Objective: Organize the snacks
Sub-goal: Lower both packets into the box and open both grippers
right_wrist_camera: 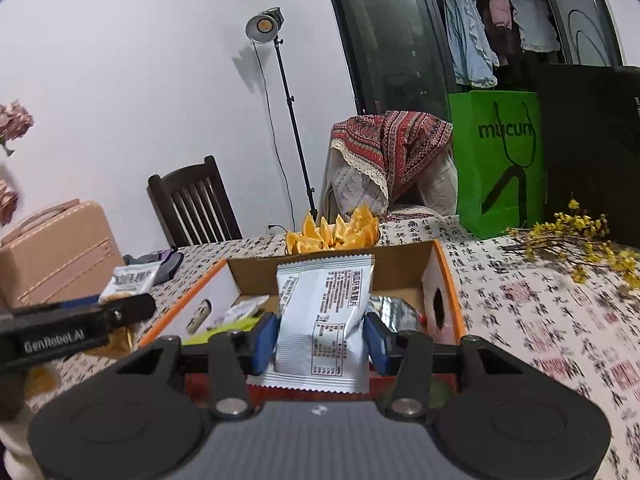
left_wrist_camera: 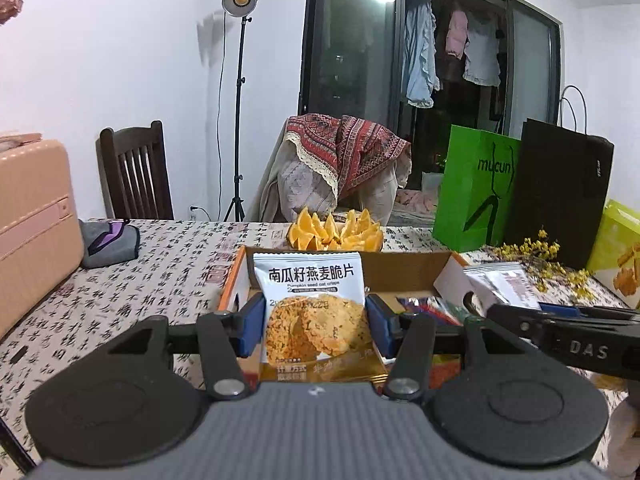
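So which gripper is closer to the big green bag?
Right. The green bag stands on the right gripper's side, past the box's right end. The left gripper has the right one between it and the bag.

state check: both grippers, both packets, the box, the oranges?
left gripper: shut on oat crisp packet, printed front showing
right gripper: shut on snack packet, back label showing
cardboard box: open, snacks inside
oranges: cut into wedges
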`<state>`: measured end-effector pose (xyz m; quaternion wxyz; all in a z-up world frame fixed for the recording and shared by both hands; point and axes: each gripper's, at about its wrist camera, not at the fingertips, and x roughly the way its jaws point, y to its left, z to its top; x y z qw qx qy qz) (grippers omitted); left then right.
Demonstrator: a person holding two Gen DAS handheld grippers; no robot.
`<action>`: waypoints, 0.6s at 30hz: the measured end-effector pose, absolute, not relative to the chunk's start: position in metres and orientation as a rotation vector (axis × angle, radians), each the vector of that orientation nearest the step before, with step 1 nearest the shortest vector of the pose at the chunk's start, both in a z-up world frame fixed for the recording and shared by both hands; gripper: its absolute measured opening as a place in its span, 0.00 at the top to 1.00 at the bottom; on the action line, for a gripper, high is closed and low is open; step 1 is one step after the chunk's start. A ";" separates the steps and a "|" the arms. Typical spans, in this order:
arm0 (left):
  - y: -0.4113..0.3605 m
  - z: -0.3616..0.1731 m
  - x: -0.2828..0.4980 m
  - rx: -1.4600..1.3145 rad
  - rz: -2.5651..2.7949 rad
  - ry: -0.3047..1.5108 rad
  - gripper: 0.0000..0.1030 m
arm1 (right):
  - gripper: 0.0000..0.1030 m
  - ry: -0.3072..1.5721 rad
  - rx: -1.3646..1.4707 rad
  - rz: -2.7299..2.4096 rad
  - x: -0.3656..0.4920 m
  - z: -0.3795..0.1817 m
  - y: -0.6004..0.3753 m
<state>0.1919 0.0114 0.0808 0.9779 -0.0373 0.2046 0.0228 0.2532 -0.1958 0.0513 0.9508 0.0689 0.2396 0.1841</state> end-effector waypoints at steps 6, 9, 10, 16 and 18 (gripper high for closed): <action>0.016 0.070 0.232 -0.128 0.071 0.408 0.47 | 0.55 0.524 0.140 0.345 0.299 0.047 -0.176; 0.021 0.053 0.244 -0.125 0.094 0.405 0.47 | 0.55 0.473 0.125 0.333 0.310 0.031 -0.173; 0.022 0.047 0.248 -0.093 0.105 0.399 0.47 | 0.55 0.462 0.126 0.336 0.312 0.024 -0.175; 0.030 0.028 0.264 -0.089 0.080 0.435 0.47 | 0.55 0.512 0.148 0.358 0.325 0.001 -0.177; 0.029 0.025 0.263 -0.081 0.070 0.425 0.44 | 0.55 0.506 0.133 0.355 0.324 0.000 -0.175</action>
